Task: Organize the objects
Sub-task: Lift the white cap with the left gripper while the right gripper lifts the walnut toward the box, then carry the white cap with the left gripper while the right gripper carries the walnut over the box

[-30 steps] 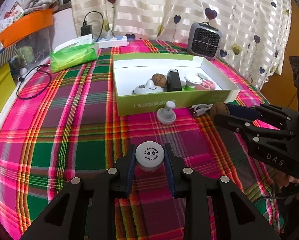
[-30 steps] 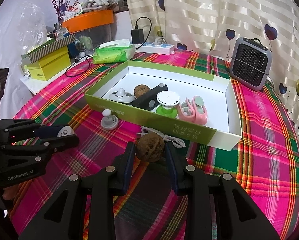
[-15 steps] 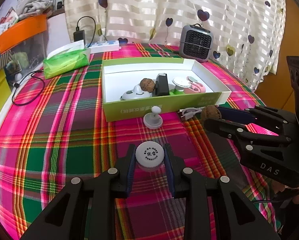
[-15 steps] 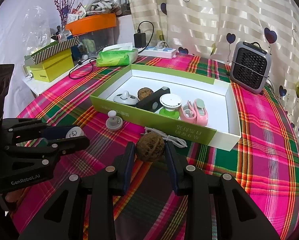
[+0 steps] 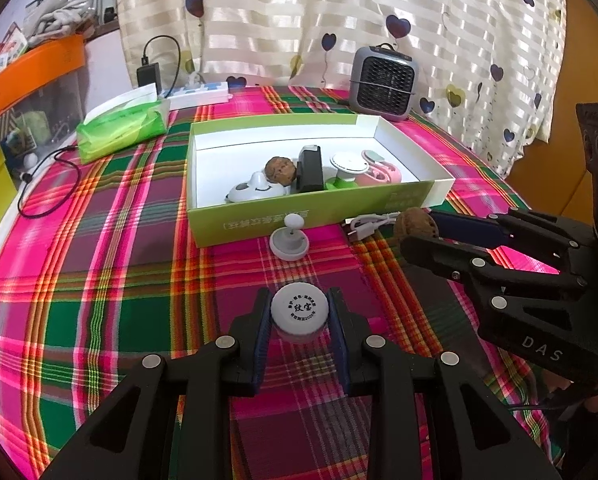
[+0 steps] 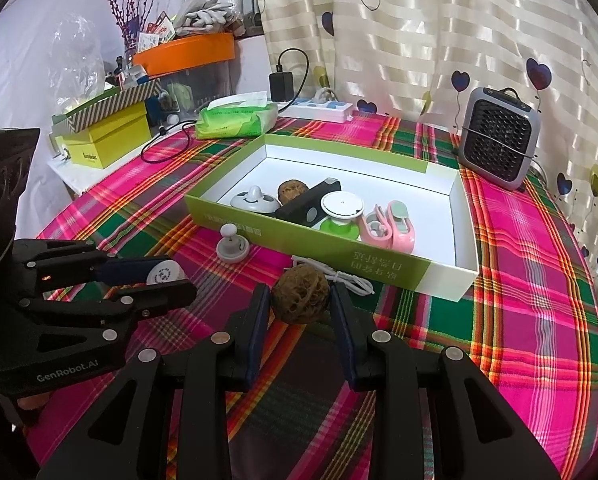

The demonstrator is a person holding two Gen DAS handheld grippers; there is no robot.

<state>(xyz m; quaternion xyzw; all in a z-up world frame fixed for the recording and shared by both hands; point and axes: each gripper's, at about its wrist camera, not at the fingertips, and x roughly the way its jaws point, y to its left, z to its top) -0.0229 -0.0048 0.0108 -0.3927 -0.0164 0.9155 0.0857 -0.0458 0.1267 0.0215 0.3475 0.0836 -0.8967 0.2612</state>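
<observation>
My left gripper [image 5: 299,298] is shut on a small white round jar [image 5: 299,312] with a printed lid, over the plaid cloth in front of the box. My right gripper [image 6: 299,292] is shut on a brown walnut [image 6: 300,294] close to the box's front wall. The left wrist view shows that walnut [image 5: 415,222] at the right. The green and white box [image 5: 299,216] holds another walnut [image 5: 281,169], a white smiley item [image 5: 255,190], a black item [image 5: 310,168], a white and green disc [image 5: 347,168] and a pink item [image 5: 379,170].
A white knob [image 5: 289,240] and a white cable [image 5: 369,224] lie before the box. Behind it stand a grey heater [image 5: 383,80], a green tissue pack [image 5: 123,128] and a power strip [image 5: 197,94]. A yellow box [image 6: 107,142] sits at the far left.
My left gripper has shifted slightly toward the right gripper, with the jar still in it. The right gripper and its walnut have stayed in place.
</observation>
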